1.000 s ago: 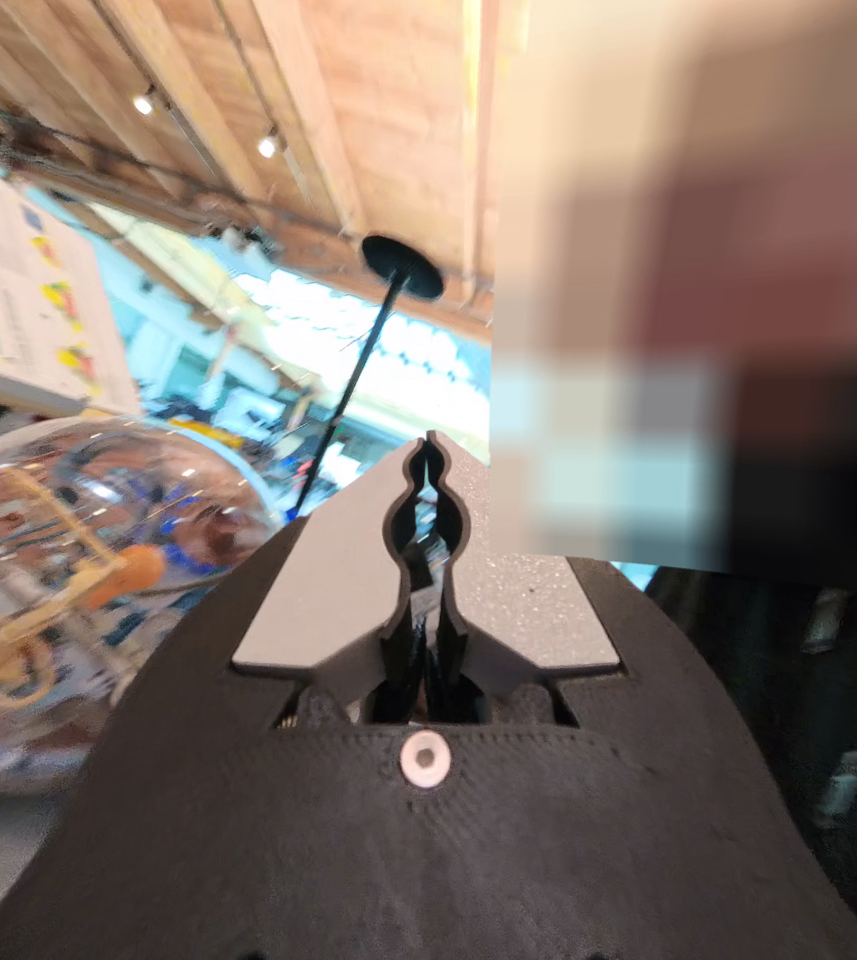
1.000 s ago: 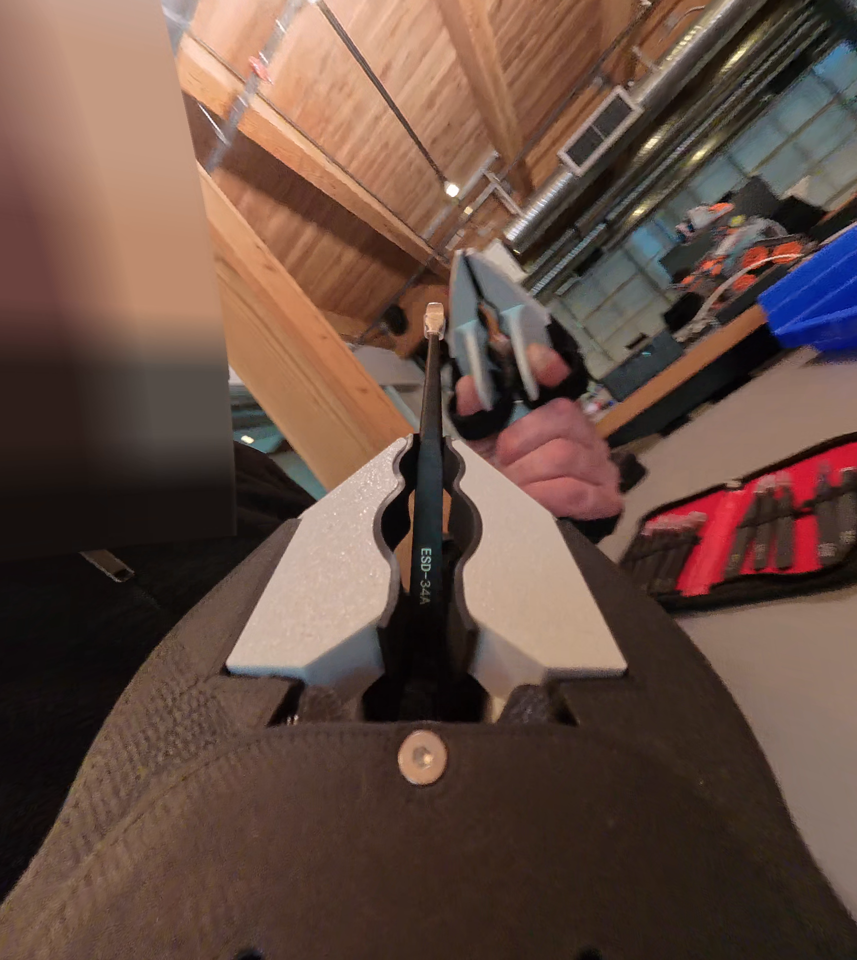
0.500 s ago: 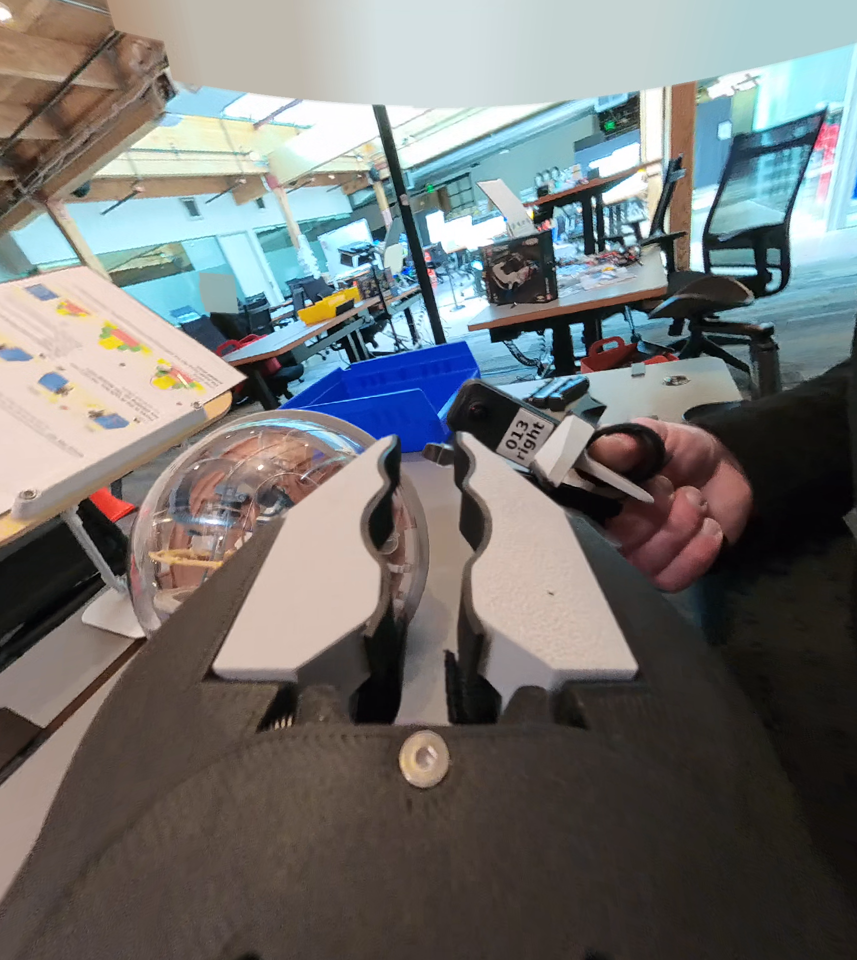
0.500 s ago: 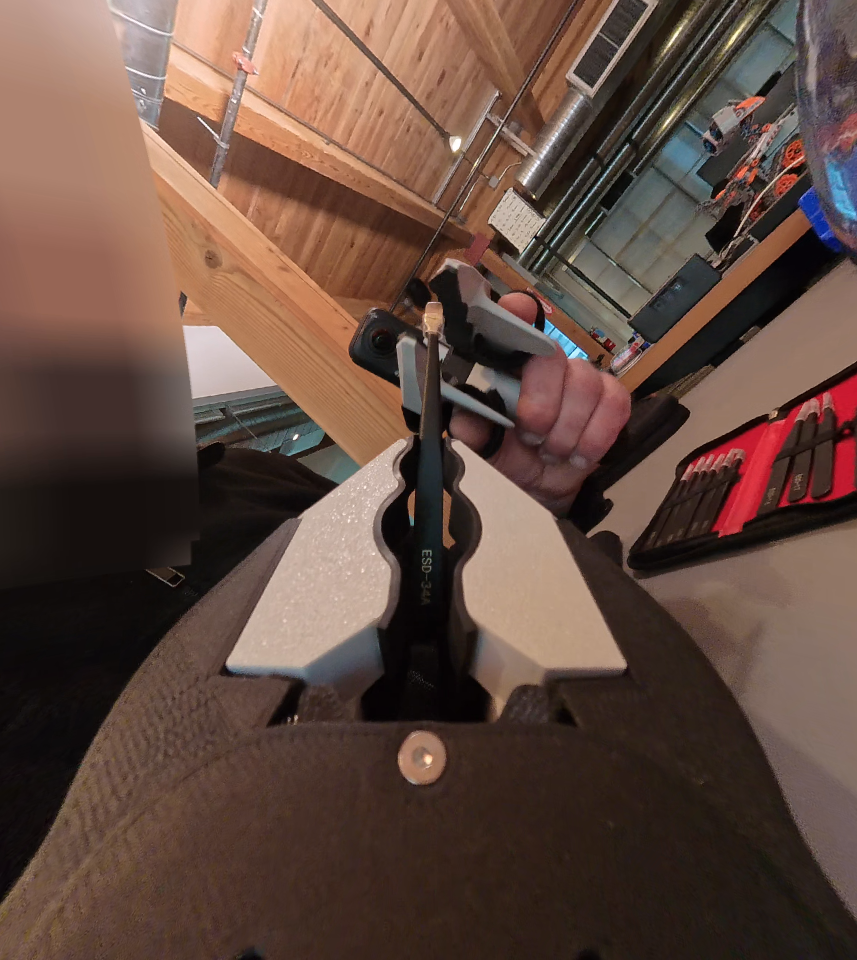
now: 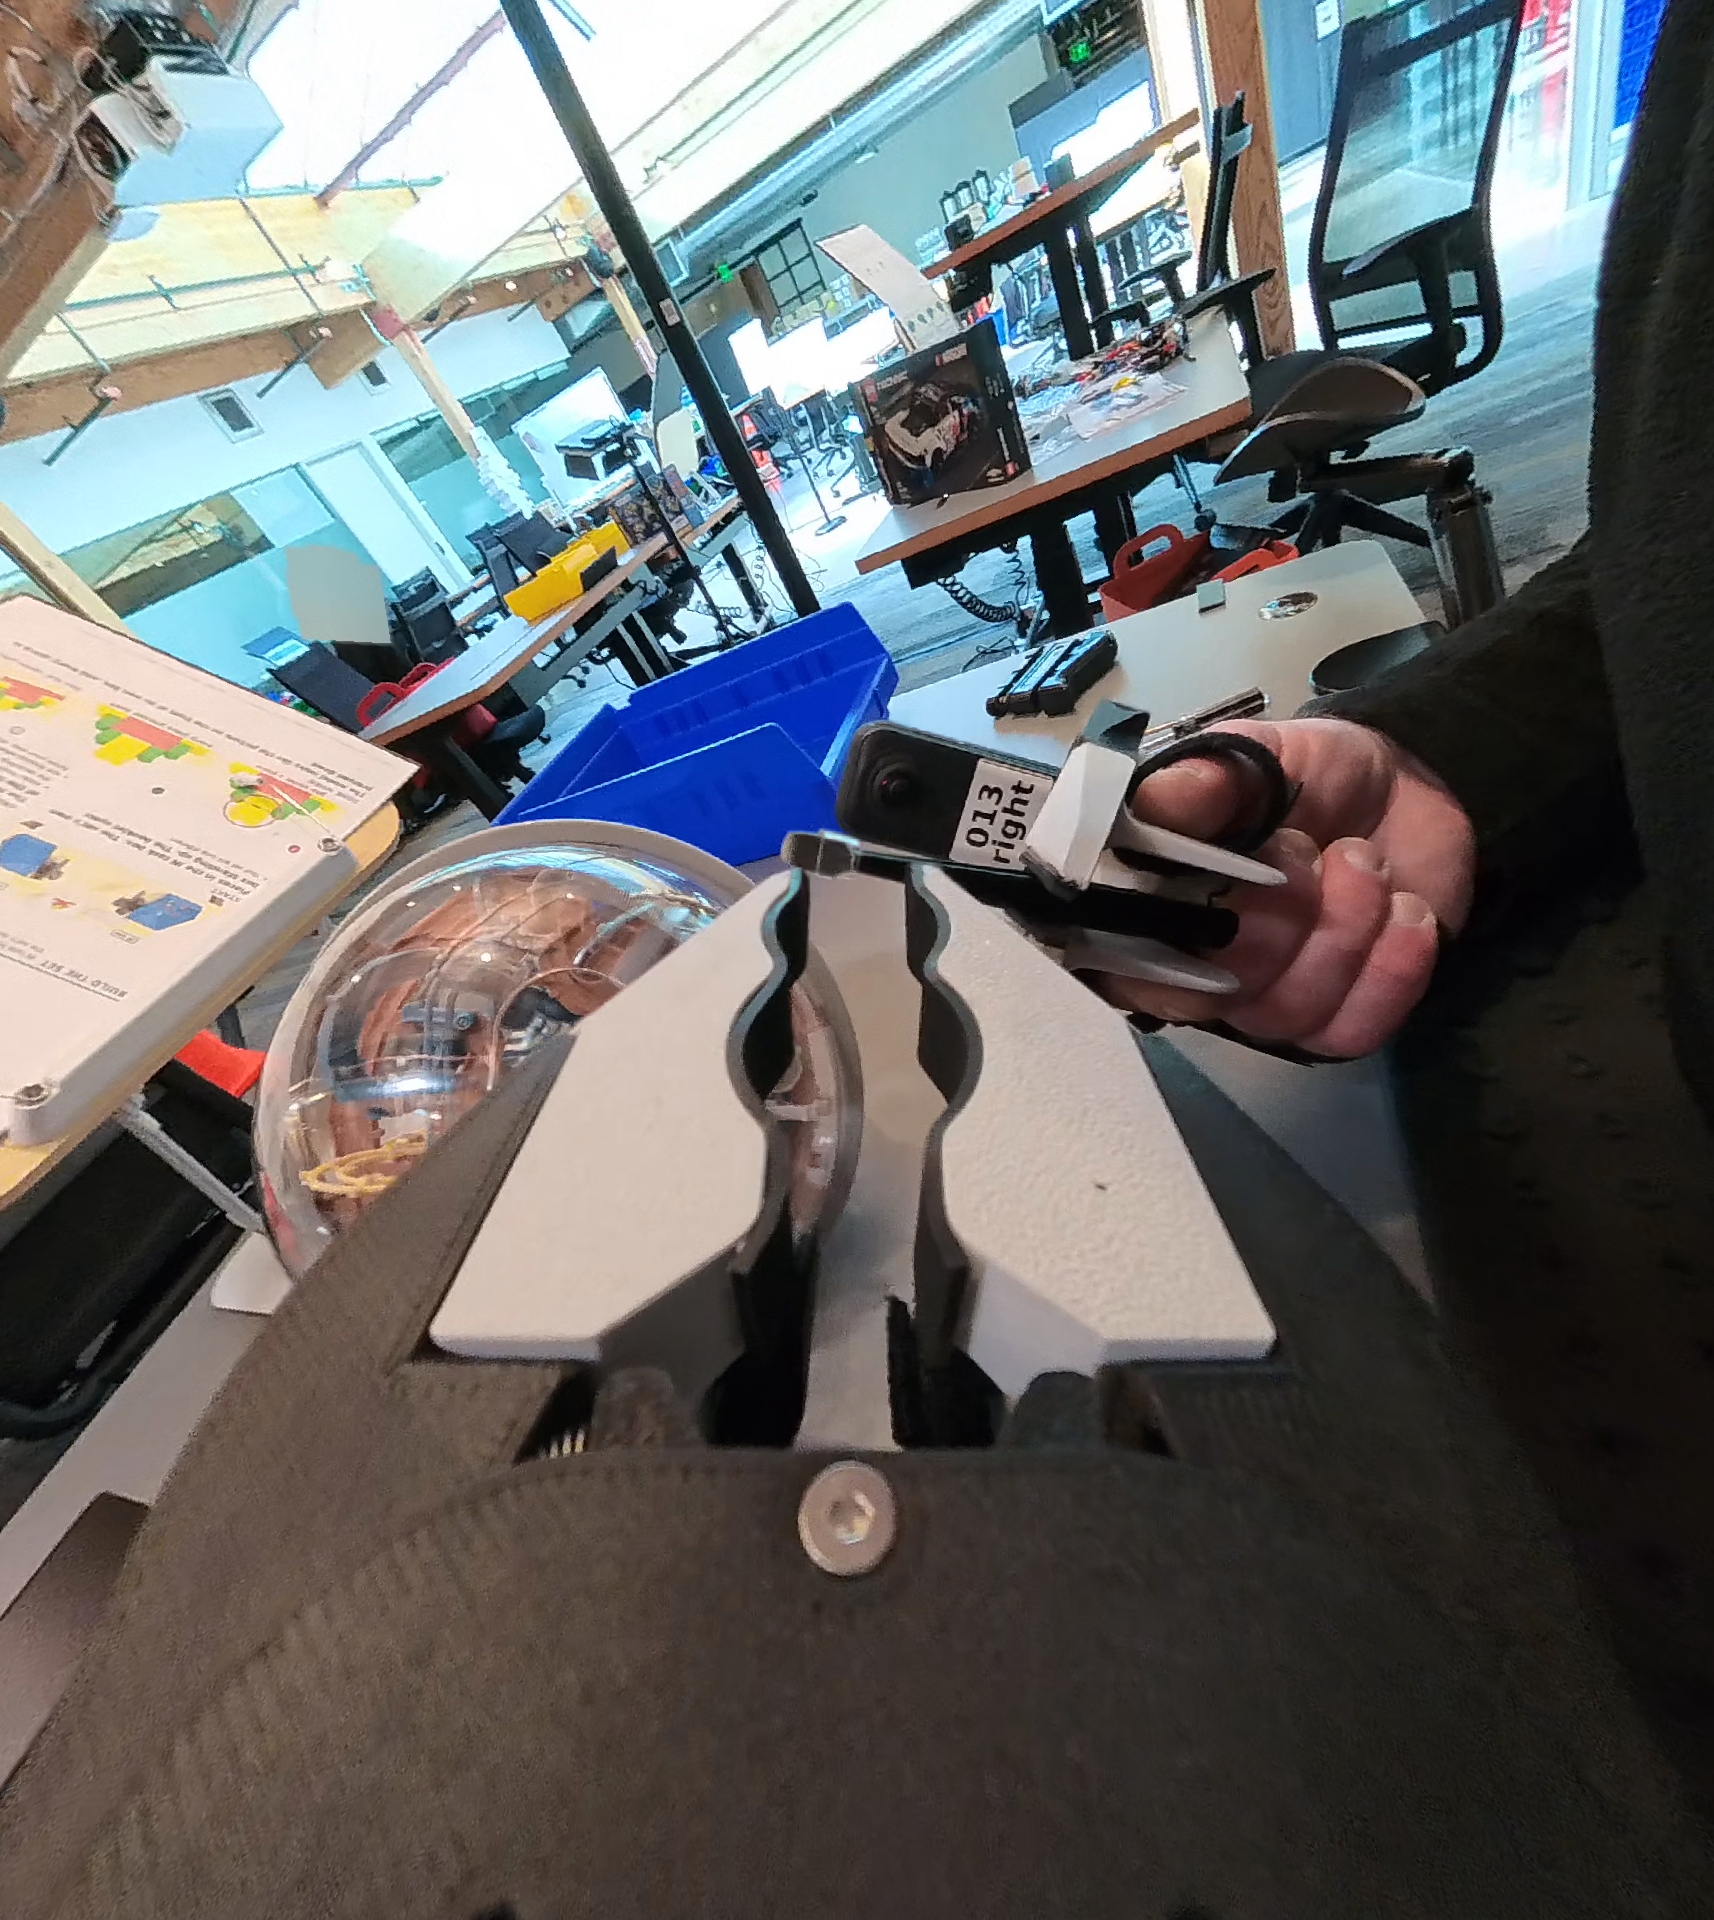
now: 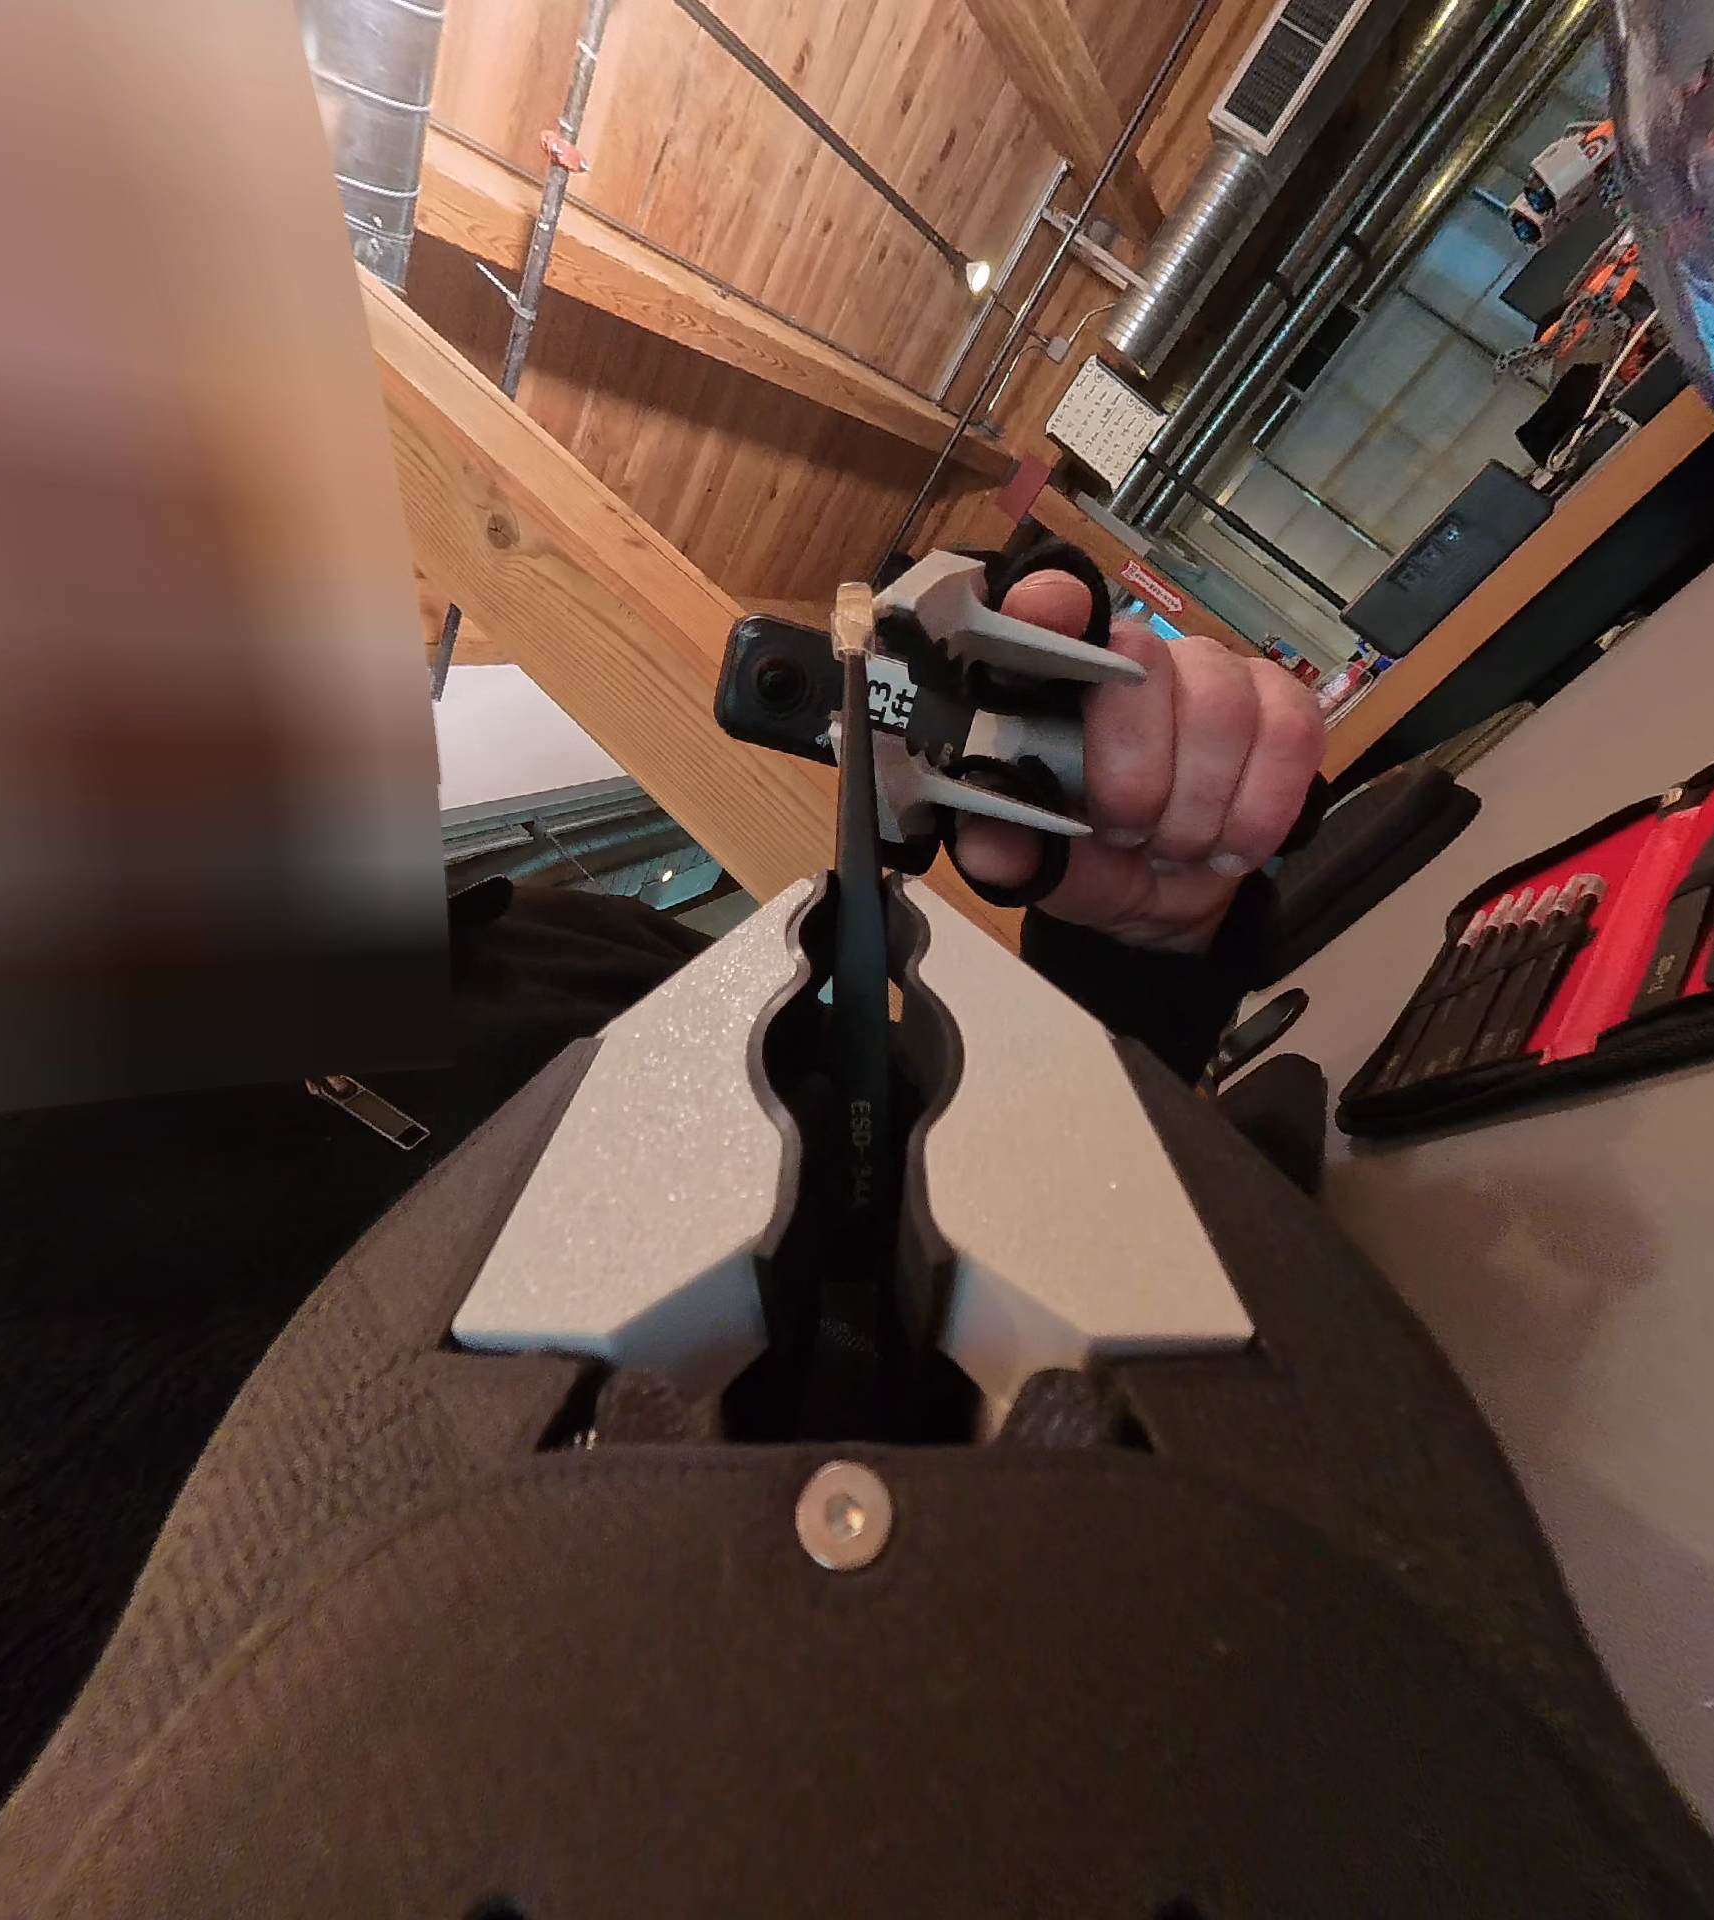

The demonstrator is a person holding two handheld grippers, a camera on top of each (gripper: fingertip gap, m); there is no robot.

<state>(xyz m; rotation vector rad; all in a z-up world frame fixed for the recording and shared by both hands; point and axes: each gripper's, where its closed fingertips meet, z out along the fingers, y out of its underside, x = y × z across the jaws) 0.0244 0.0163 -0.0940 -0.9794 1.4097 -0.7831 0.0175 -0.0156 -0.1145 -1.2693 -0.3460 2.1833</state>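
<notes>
The left claw (image 5: 858, 894) is spread, with a clear gap between its two grey fingers (image 5: 624, 1164), and nothing sits between them. Just behind its left finger there is a clear plastic ball (image 5: 458, 1029) with small parts and yellow rings inside; it stands on the grey worktop (image 5: 1206, 644). To the left of the ball a white instruction board (image 5: 94, 831) with coloured drawings leans on a stand. Behind the ball are two blue bins (image 5: 718, 748).

The right claw (image 6: 855, 904) is pressed together on black tweezers (image 6: 858, 1039), which stand between its fingers and point forward and up. The tweezers end in a pale, clear tip (image 6: 853, 621). In the left wrist view the right claw (image 5: 1071, 914) shows farther off in a person's hand (image 5: 1352, 894) with a dark sleeve, and the tweezers (image 5: 884, 854) reach out from it so that their tip lies just above the tip of the left finger; I cannot tell if they touch.

In the right wrist view the other hand (image 6: 1185, 790) is seen behind the tweezers. On the worktop (image 6: 1559, 1299) to the right lies an open black case with red lining (image 6: 1611, 935), holding a row of more tweezers.
</notes>
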